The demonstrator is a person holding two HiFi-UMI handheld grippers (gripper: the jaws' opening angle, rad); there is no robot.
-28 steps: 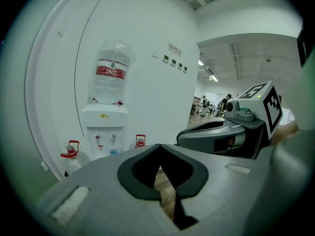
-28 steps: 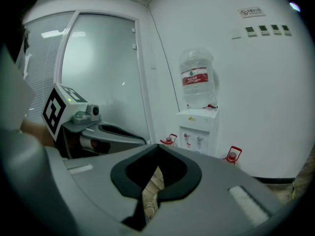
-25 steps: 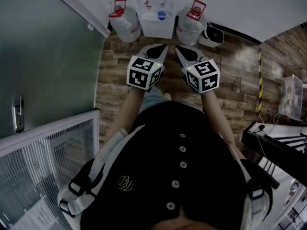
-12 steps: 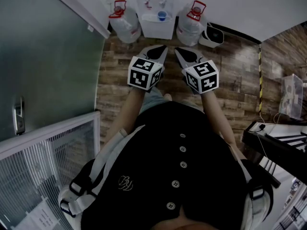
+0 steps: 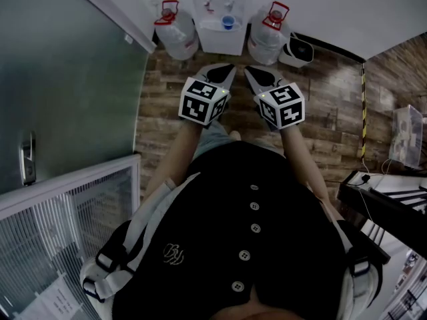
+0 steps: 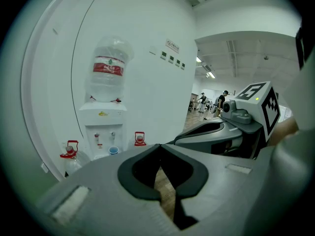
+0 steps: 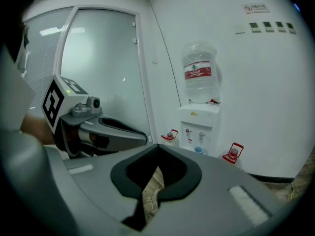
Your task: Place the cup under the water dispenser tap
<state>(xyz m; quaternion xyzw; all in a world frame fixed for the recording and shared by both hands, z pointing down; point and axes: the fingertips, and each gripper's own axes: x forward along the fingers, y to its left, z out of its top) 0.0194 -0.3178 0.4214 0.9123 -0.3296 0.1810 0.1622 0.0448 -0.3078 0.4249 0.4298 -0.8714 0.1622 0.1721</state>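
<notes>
On dispenser ledge, below taps: blue cup (image 5: 228,23), upright on water dispenser (image 5: 223,42) | left gripper (image 5: 225,67): jaws pressed together, empty; well apart from cup | right gripper (image 5: 249,71): jaws together, empty; near left gripper | water jug (image 5: 175,37): on floor (image 5: 320,112), just beside dispenser

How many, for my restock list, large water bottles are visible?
3: one upturned bottle atop the dispenser; left floor bottle and right floor bottle flank it. More may be hidden.
</notes>
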